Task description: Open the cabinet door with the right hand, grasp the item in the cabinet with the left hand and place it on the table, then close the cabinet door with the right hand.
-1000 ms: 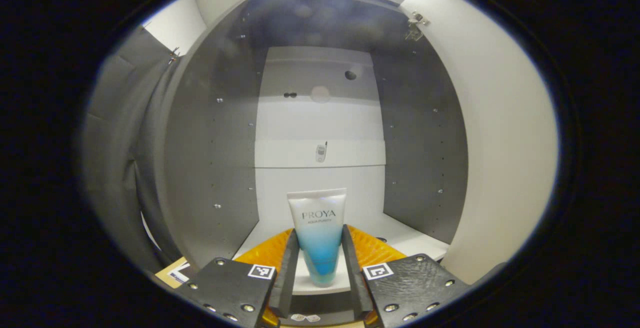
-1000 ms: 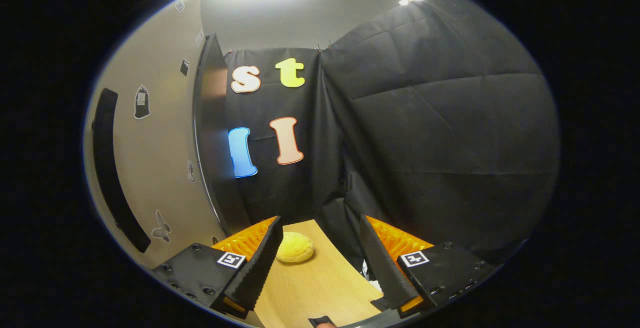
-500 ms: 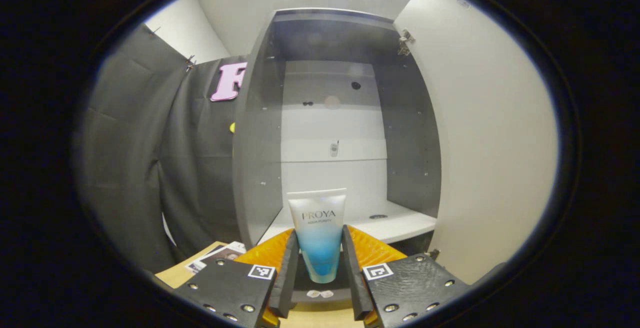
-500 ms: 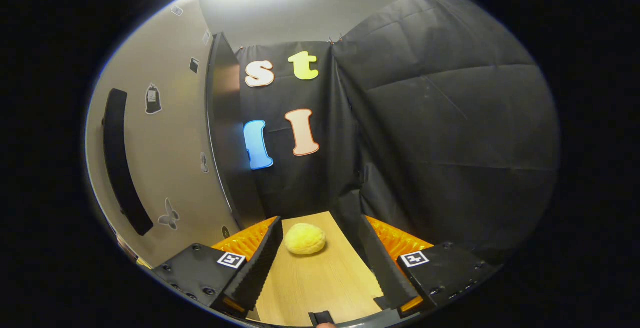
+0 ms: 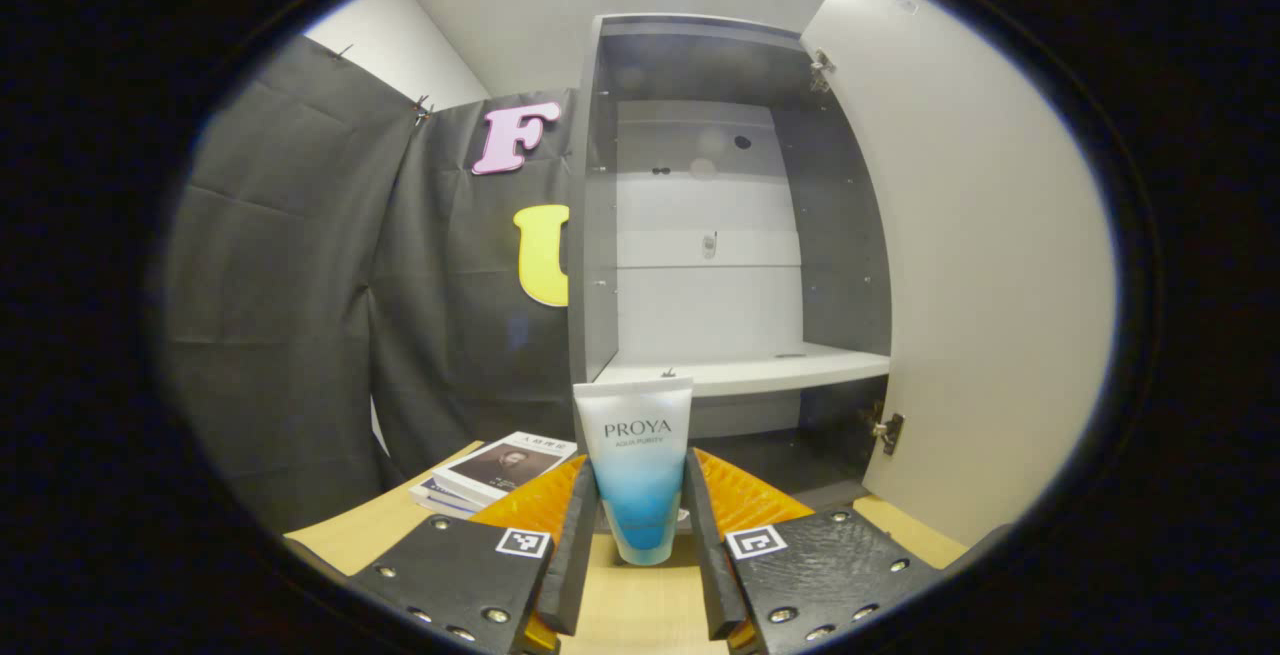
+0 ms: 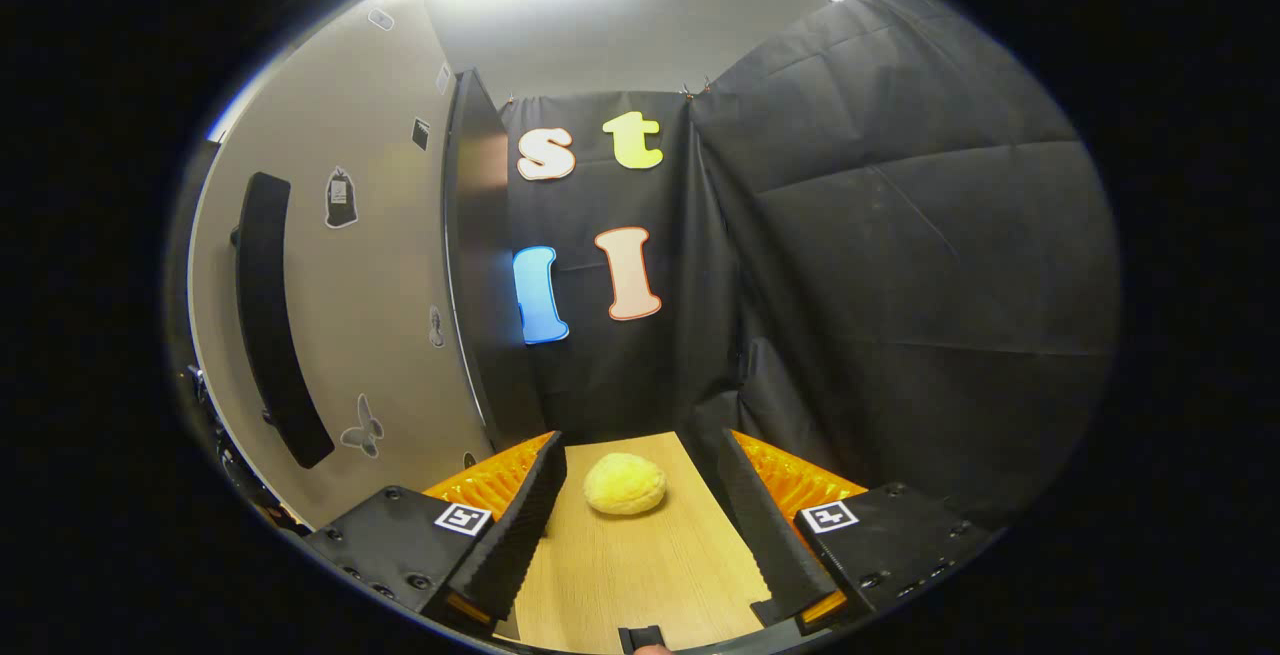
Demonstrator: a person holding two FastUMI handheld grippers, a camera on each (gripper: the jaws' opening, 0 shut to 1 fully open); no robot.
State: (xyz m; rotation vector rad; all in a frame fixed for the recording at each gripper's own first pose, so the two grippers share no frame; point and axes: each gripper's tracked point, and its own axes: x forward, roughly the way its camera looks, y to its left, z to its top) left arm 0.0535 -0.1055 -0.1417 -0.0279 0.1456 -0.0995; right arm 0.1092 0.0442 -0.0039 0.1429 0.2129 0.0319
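Observation:
My left gripper (image 5: 638,510) is shut on a white-and-blue tube (image 5: 637,460), held upright, cap down, above the wooden table (image 5: 620,615). Behind it stands the cabinet (image 5: 730,235) with its shelf (image 5: 745,370) bare and its door (image 5: 985,265) swung open to the right. In the right gripper view, my right gripper (image 6: 640,505) is open with nothing between its fingers, over the table (image 6: 640,575). The open door (image 6: 370,275) with its long dark handle (image 6: 275,320) is at the left of that view.
A stack of books (image 5: 490,470) lies on the table left of the cabinet. A yellow bun-like lump (image 6: 624,483) rests on the table ahead of the right gripper. Black cloth walls surround the booth.
The left gripper has drawn back out of the cabinet with the tube, so the whole cabinet, books and table now show. The right gripper shifted slightly; the yellow lump sits nearer in its view.

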